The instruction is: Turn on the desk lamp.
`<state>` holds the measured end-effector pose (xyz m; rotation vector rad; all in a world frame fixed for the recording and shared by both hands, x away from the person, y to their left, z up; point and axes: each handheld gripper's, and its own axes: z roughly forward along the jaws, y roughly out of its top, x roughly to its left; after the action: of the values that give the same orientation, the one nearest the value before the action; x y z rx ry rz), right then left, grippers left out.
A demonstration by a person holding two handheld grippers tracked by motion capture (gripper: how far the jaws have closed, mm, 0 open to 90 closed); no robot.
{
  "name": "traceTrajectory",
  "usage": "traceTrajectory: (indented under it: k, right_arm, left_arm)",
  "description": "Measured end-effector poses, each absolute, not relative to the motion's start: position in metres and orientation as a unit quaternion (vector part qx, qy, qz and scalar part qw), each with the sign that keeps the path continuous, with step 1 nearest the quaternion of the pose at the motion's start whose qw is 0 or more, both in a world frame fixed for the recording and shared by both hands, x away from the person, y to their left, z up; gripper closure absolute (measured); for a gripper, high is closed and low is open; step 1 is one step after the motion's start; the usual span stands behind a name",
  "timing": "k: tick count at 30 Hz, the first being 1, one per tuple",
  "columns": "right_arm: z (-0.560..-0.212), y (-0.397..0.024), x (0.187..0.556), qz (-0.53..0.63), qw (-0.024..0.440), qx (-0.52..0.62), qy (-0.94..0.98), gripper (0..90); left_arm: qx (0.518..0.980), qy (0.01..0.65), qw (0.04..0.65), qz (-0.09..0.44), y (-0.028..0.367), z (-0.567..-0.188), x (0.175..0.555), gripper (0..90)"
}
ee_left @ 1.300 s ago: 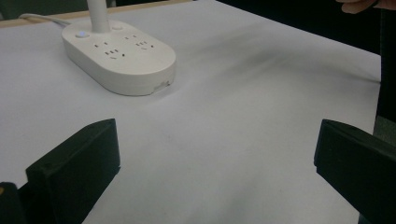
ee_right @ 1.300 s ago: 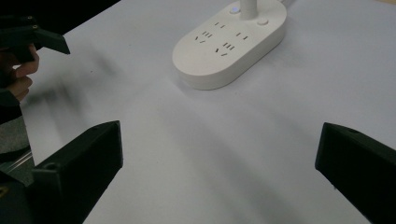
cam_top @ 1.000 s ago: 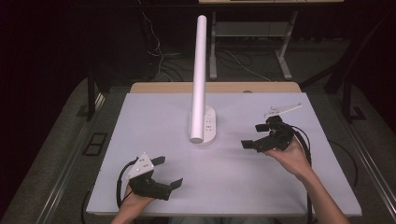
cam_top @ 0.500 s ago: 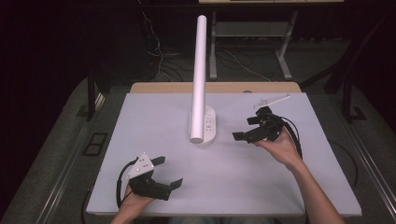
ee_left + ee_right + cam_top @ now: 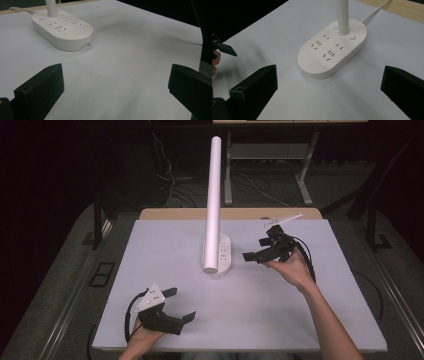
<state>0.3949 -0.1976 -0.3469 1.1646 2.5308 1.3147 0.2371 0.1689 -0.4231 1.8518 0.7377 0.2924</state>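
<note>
- Right of the lamp base, the right gripper (image 5: pixel 256 254) hung above the table (image 5: pixel 300 320), jaws wide apart, gripping nothing.
- The left gripper (image 5: pixel 181 306), near the front edge, gaped equally empty.
- Between them, farther back, stood the white socket base (image 5: pixel 332 53) with its upright tube (image 5: pixel 214 195); no lettering was legible on it.

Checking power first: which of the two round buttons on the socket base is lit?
The lit button sits left of the white pole in the right gripper view, glowing blue; the other button, right of the pole, is plain white.
</note>
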Motion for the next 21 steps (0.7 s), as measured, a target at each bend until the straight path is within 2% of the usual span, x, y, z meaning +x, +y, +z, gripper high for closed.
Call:
traceTrajectory:
  k: [21]
  right_arm:
    - [-0.346, -0.184, 0.432, 0.441, 0.023, 0.404, 0.801, 0.3]
  left_arm:
    - [0.777, 0.308, 0.535, 0.121, 0.169, -0.423, 0.237, 0.0]
